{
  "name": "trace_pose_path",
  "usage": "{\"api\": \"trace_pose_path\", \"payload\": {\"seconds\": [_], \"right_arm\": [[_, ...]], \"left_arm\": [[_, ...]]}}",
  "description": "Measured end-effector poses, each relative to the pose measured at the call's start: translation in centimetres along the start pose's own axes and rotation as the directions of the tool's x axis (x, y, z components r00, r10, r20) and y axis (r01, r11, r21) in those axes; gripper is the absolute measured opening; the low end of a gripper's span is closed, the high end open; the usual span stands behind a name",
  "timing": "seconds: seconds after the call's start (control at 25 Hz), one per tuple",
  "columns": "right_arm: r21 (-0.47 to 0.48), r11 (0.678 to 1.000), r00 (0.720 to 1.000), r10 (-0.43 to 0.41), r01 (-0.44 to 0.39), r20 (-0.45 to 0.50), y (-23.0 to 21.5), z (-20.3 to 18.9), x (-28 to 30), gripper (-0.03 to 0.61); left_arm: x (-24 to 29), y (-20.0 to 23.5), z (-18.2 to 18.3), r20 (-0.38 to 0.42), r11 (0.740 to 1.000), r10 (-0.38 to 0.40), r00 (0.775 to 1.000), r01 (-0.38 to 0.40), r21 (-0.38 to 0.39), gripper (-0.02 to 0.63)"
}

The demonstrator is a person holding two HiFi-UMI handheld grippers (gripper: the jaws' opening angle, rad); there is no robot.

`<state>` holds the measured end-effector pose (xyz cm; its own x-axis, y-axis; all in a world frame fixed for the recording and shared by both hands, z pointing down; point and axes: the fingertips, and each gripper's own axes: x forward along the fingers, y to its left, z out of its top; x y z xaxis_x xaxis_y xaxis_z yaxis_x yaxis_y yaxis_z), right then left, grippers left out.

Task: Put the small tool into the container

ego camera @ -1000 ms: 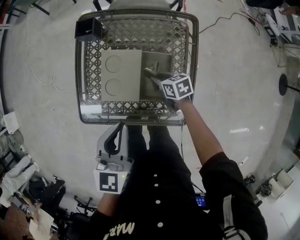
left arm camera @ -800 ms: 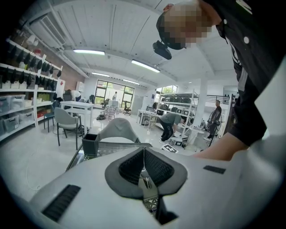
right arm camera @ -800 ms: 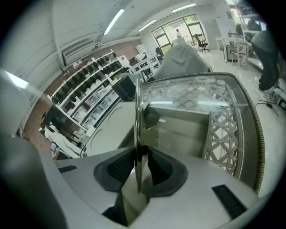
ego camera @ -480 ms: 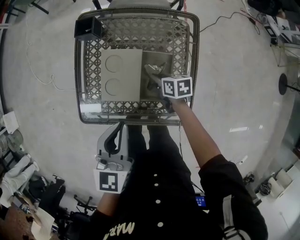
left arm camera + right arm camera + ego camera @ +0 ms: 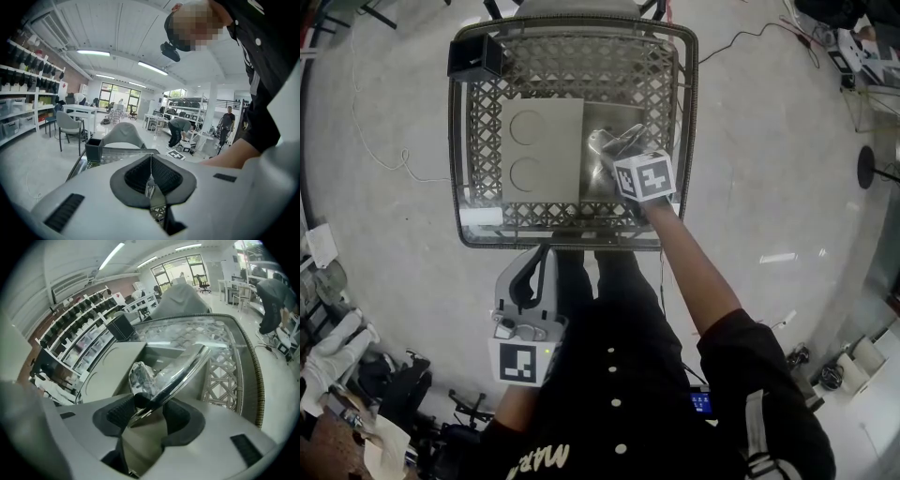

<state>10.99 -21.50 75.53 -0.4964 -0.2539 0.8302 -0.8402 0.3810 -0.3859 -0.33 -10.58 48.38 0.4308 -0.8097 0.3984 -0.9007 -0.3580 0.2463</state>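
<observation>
A shiny metal tool (image 5: pixel 617 141) with a long curved handle lies over the open compartment (image 5: pixel 630 114) of a beige container inside the lattice basket (image 5: pixel 572 58). My right gripper (image 5: pixel 612 159) reaches into that compartment from the near side. In the right gripper view the tool (image 5: pixel 174 372) still sits between the pads (image 5: pixel 117 414), and the jaws are opening, with a gap showing beside it. My left gripper (image 5: pixel 525 281) hangs low in front of the person's body, outside the basket, shut with nothing in it.
A flat lid (image 5: pixel 542 150) with two round marks covers the container's left half. A black box (image 5: pixel 476 58) sits on the basket's far left corner. Cables (image 5: pixel 750 42) trail over the floor to the right. Shelves and people stand in the room beyond.
The right gripper's marker cube has shifted left and tilted, and its jaws have spread apart around the tool. The left gripper has stayed where it was.
</observation>
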Motion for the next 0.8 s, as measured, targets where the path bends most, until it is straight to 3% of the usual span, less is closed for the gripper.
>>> {"api": "trace_pose_path", "payload": {"seconds": [0.2,0.56,0.8], "right_arm": [[-0.002,0.998,0.996,0.061,-0.061,-0.063,0.7,0.1,0.9,0.234],[-0.090,0.995,0.997,-0.046,0.040,-0.059,0.2,-0.4,0.6,0.262],[-0.080,0.995,0.996,-0.068,0.064,-0.053,-0.8,-0.4,0.1,0.278]], "left_arm": [[0.0,-0.2,0.0,-0.001,1.000,-0.003,1.000,0.003,0.002,0.029],[-0.1,0.0,-0.3,-0.003,1.000,-0.002,1.000,0.002,-0.001,0.029],[0.0,-0.2,-0.4,-0.006,1.000,-0.004,1.000,0.004,-0.005,0.029]]}}
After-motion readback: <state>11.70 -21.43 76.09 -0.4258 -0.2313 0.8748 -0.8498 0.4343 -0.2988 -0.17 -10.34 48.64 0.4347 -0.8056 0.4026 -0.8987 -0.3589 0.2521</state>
